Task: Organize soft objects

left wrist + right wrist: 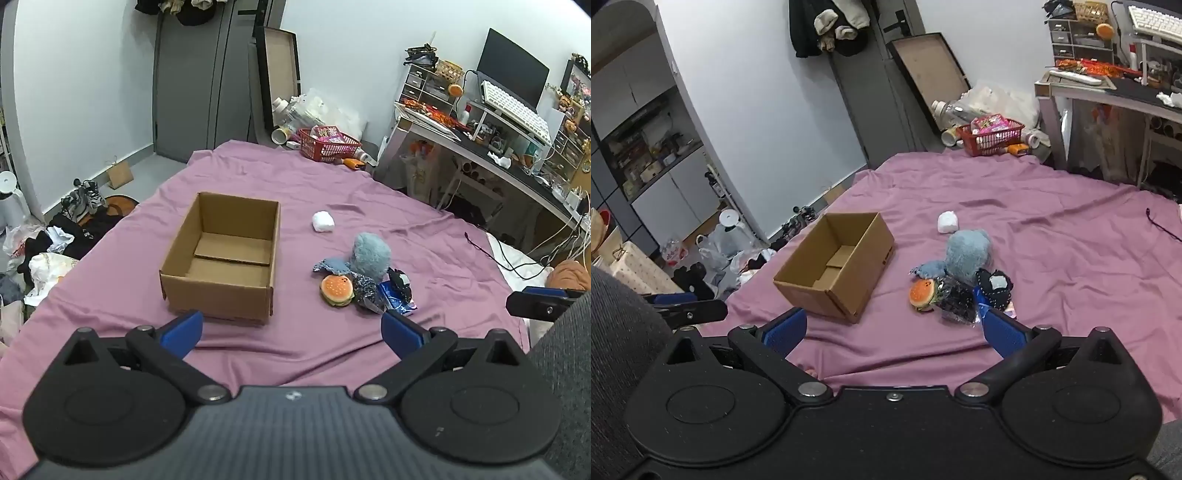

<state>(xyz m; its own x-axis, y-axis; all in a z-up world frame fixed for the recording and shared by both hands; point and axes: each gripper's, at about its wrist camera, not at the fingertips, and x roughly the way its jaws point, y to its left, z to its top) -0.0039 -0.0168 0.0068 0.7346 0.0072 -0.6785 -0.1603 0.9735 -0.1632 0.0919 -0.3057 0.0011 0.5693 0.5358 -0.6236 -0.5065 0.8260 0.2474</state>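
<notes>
An open, empty cardboard box sits on the purple bedsheet. To its right lies a pile of soft items: a fluffy blue plush, a burger toy, a dark speckled bundle and a black pouch. A white soft ball lies apart, farther back. My left gripper is open and holds nothing, short of the box and pile. My right gripper is also open, with nothing between its fingers.
A red basket stands at the bed's far edge. A cluttered desk runs along the right. Bags, clothes and shoes cover the floor on the left. A black cable lies on the sheet at right.
</notes>
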